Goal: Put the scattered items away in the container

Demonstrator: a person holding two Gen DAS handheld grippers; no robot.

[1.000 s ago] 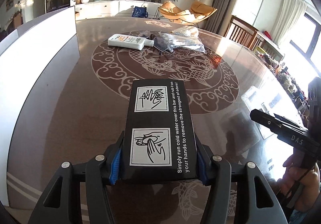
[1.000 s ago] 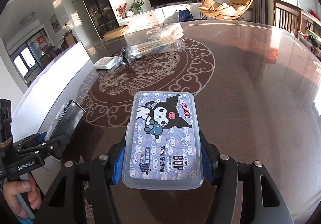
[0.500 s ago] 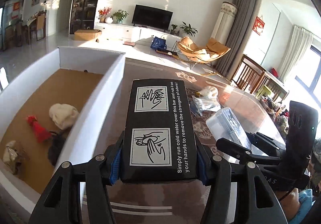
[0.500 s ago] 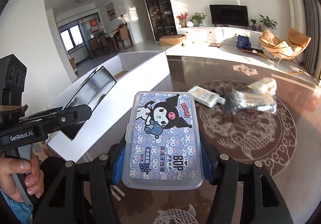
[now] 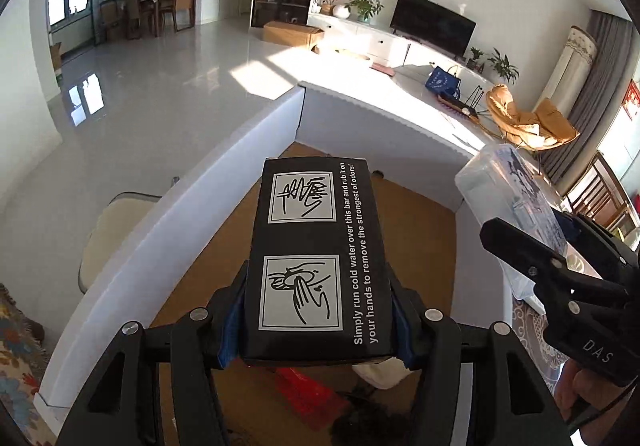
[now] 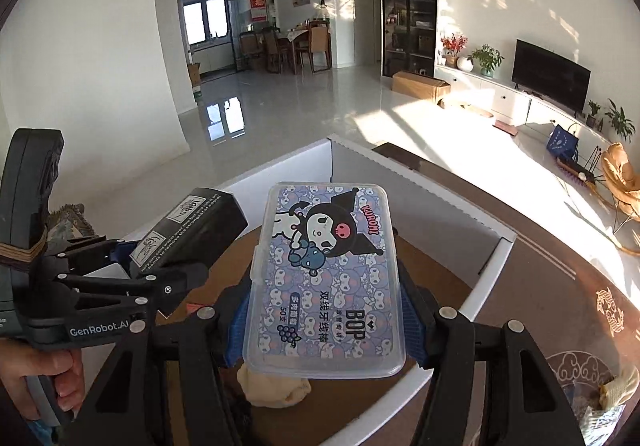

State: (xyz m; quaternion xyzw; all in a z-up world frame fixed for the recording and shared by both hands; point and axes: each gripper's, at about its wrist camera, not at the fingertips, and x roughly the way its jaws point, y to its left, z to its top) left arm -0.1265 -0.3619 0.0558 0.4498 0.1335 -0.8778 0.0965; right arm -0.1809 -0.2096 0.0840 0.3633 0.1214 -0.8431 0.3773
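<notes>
Your left gripper (image 5: 318,320) is clamped on a black box (image 5: 314,262), blue pads pressed to both long sides, white hand-washing pictograms and print facing up. It hangs over the open white container (image 5: 224,182), inside the near-left wall. Below it on the brown cardboard floor: a red item (image 5: 308,392), a cream-white lump (image 5: 380,374) just right of it, and something dark (image 5: 360,422) nearest you, too shadowed to name.

Your right gripper (image 6: 324,326) has a clear plastic case (image 6: 326,278) between its blue pads, cartoon-printed lid up, "BOP" lettering near the close end. Its jaws have just been opening; the case sits level and the pads look to be against its sides, though how firmly you can't tell from here. It is also over the container, right of the black box and apart from it. A pale cream lump (image 6: 274,386) lies on the floor under its near edge.

Your hand (image 6: 38,378) wraps the left gripper's handle at the left edge of the right view.

Right of the container, dark patterned tabletop (image 6: 560,286); a clear bag with bits in it (image 6: 604,402) lies at its near right.

Farther: glossy white floor, a cardboard carton (image 6: 420,84), a TV (image 6: 550,74) on a low white cabinet, a tan lounge chair (image 5: 528,122) far right
</notes>
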